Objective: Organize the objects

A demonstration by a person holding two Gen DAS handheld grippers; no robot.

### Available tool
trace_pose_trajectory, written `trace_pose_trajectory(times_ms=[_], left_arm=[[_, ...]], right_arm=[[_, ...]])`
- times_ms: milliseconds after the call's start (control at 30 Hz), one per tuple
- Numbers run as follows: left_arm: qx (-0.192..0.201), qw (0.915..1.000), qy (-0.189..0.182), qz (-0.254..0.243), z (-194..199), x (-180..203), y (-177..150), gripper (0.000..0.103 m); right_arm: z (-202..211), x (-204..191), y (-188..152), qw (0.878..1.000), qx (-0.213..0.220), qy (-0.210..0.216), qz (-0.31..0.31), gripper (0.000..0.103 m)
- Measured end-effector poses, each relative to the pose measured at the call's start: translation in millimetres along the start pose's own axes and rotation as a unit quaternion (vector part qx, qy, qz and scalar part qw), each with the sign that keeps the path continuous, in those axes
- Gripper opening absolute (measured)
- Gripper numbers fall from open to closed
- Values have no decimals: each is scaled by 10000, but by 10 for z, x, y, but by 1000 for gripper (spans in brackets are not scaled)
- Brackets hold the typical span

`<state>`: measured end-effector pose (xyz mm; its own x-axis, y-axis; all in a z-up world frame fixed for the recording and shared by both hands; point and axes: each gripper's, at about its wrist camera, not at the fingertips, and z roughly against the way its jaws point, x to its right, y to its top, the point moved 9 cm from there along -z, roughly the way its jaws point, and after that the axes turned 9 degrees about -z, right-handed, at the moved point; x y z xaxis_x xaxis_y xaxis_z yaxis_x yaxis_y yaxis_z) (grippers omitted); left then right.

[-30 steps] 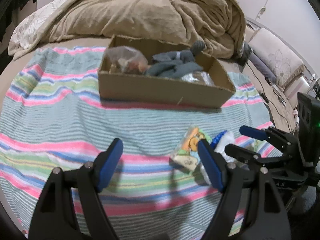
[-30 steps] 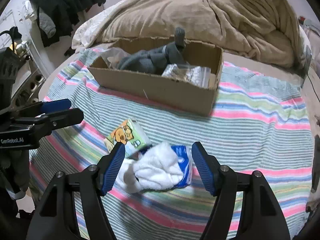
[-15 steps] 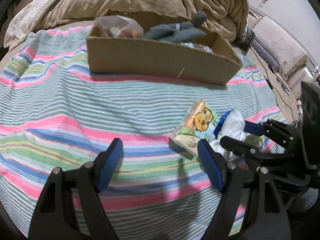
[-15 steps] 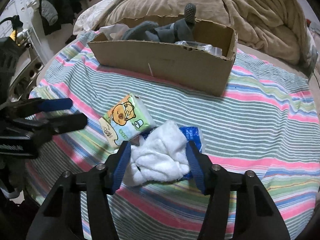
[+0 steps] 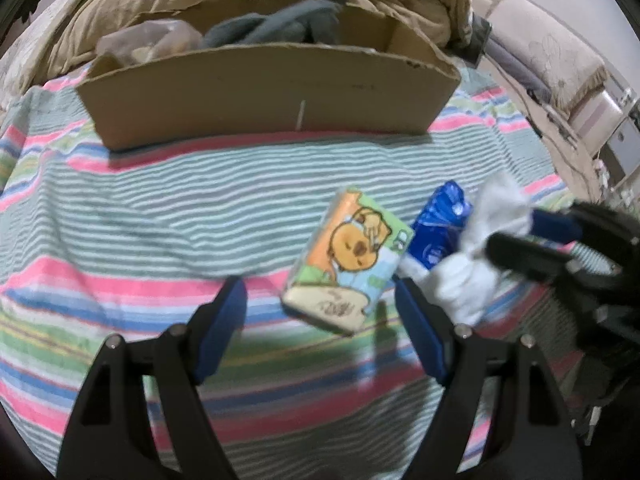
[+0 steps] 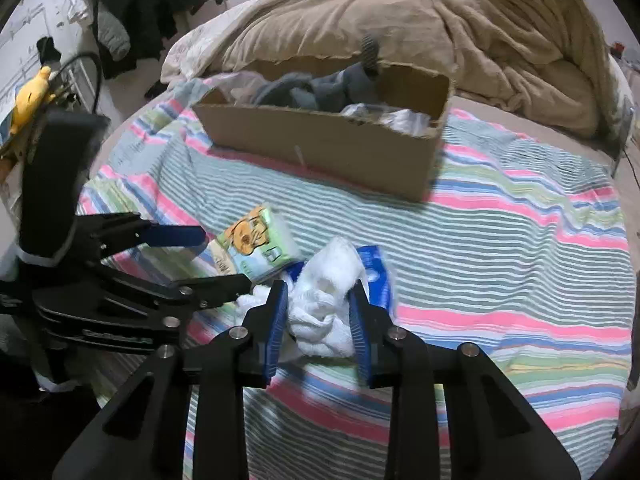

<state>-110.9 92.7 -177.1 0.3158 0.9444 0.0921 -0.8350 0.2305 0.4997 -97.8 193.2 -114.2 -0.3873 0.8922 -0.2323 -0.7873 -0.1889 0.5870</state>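
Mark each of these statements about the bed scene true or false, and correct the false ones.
1. The right tongs have a white cloth between their pads. True; they are closing on it.
2. The cartoon tissue pack lies inside the cardboard box. False; it lies on the striped blanket, in front of the box.
3. The left tongs stand open. True.
4. The box is empty. False; it holds grey knitwear and plastic bags.
5. A blue packet lies beside the white cloth. True.
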Motion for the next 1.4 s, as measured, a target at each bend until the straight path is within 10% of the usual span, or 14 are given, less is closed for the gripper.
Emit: trace_pose_trajectory(times_ms=[200,400,1400], left_arm=[[75,9998,43,-164,-51,42,3,76],[224,9997,-8,-105,4,-2,33,49],[1160,9918,331,428,855,-722,489,49]], right_arm=[[157,161,103,9995,188,47,-255,32],[223,242,154,9989,269,37,-382,32],[534,376,871,9942,1021,-156,-303,32]])
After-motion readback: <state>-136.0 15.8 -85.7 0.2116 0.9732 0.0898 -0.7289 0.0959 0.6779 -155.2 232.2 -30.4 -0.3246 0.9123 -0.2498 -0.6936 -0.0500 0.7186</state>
